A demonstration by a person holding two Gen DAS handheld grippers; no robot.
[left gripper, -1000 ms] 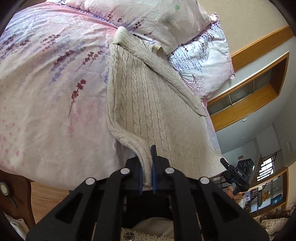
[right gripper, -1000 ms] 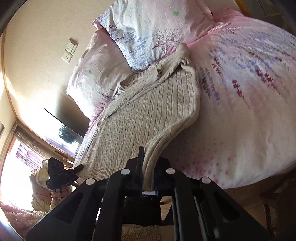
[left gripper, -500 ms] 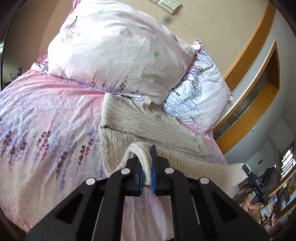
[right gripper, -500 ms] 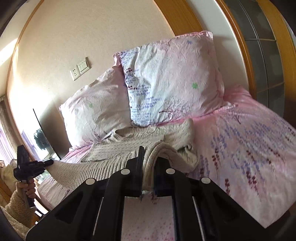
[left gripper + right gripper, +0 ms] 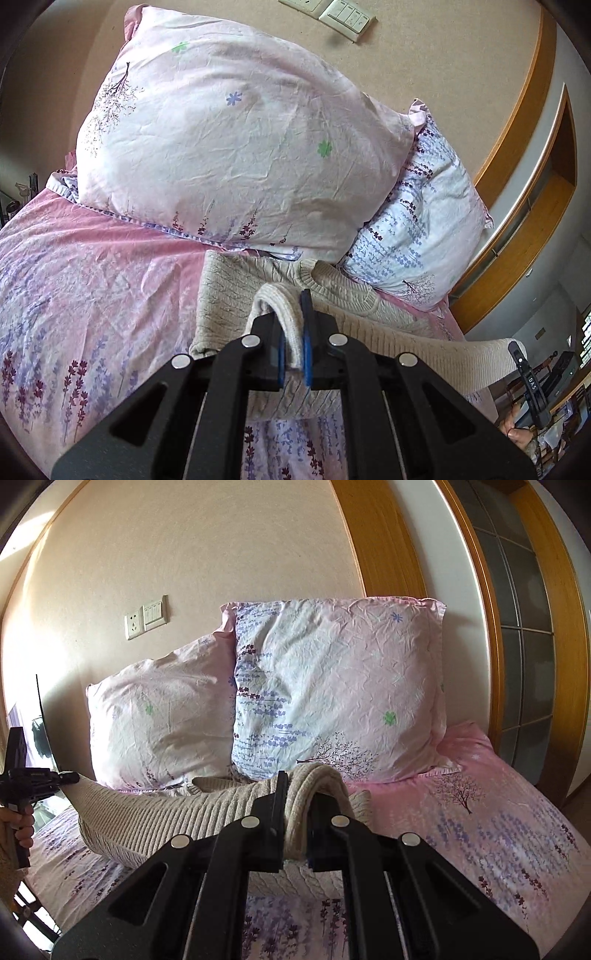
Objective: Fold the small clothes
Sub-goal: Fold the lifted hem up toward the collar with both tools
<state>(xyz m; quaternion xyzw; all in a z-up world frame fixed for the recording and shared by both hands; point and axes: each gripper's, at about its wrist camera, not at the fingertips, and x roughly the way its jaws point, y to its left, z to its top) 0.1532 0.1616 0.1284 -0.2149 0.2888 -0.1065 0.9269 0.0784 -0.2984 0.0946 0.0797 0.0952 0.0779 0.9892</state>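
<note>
Near the head of the bed point(image 5: 92, 266), just below the two pillows, lies the sweater point(image 5: 229, 295), a cream cable-knit garment spread on the pink floral cover with its neckline towards the pillows. The left gripper point(image 5: 293, 347) has its jaws clenched on one corner of the ribbed hem, which loops up and over the jaws. The right gripper point(image 5: 295, 823) is likewise clamped on the opposite hem corner, the knit bulging between its jaws. Both corners are raised above the cover and carried towards the neckline, so the ribbed band hangs in a slack span between the two tools; in the right wrist view this span runs leftwards to the left gripper, and the left wrist view shows the same band reaching the other tool at the right edge. Holding both corners level appears intended to keep the hem straight, so that the lower half lands square on the upper half. The step in hand is judged to be the bottom-to-top fold, and it is well advanced, since the hem is already over the chest area. The next move probably calls for lowering both corners together close to the shoulders before releasing. The large pillow point(image 5: 236, 147) and the second pillow point(image 5: 424, 236) stand close behind, so an overshoot could push the hem against them and skew the fold.
</note>
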